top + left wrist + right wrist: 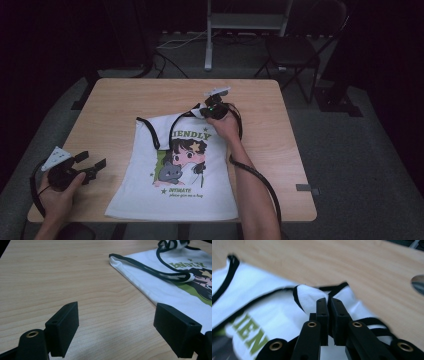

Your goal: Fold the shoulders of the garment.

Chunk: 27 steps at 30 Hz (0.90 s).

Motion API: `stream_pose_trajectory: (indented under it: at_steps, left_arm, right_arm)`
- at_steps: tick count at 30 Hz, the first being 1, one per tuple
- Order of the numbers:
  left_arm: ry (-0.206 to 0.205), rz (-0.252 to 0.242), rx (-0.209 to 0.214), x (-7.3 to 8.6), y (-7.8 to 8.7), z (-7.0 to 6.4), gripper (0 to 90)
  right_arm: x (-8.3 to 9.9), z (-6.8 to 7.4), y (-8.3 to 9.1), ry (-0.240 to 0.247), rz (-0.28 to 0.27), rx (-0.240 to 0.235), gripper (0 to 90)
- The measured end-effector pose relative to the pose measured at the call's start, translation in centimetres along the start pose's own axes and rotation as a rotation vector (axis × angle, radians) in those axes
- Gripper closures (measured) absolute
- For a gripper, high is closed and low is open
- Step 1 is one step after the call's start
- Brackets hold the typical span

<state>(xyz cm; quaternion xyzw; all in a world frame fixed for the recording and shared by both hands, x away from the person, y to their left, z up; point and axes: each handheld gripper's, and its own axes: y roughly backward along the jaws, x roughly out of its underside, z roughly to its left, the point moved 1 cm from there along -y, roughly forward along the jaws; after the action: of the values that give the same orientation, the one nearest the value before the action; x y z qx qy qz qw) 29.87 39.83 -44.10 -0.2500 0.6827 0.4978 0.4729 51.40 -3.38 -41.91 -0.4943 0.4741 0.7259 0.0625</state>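
Two black jaws rise from the bottom of the left gripper view, standing wide apart with nothing between them but bare wooden table (62, 277); the left gripper (95, 167) sits at the near left of the table, held low in the person's left hand (57, 192) and clear of the cloth. White and trimmed in black, the tank top (175, 170) lies print-up in the middle of the table, its hem toward the near edge and its straps toward the far side. Most of the body looks flat, and the cartoon print with green lettering reads cleanly. At the far right corner of the garment, the right gripper (207, 111) has its jaws pressed together on a pinch of white fabric at the shoulder strap (308, 296), which bunches up into a small fold just beyond the jaw tips. The left strap (150, 271) lies loose on the cloth, its black edging curling across the chest. As I judge it, the work is at an early stage: the garment is laid out and one shoulder is gripped, but no fold shows yet. Left to do would be drawing that shoulder across or down, and bringing the idle left gripper in to take the other side
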Motion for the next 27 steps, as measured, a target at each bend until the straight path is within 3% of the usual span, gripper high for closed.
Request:
stream_pose_trajectory:
  at_steps: [22, 27]
  left_arm:
    - [-0.023, 0.0, -0.003, 0.0, 0.1, -0.1, 19.6]
    - [-0.032, 0.003, -0.006, 0.0, 0.1, -0.2, 19.6]
  right_arm:
    - [3.9, 5.0, 2.9, 0.145, -0.008, -0.025, 85.8]
    - [4.4, 5.8, 3.8, 0.144, -0.033, -0.038, 85.7]
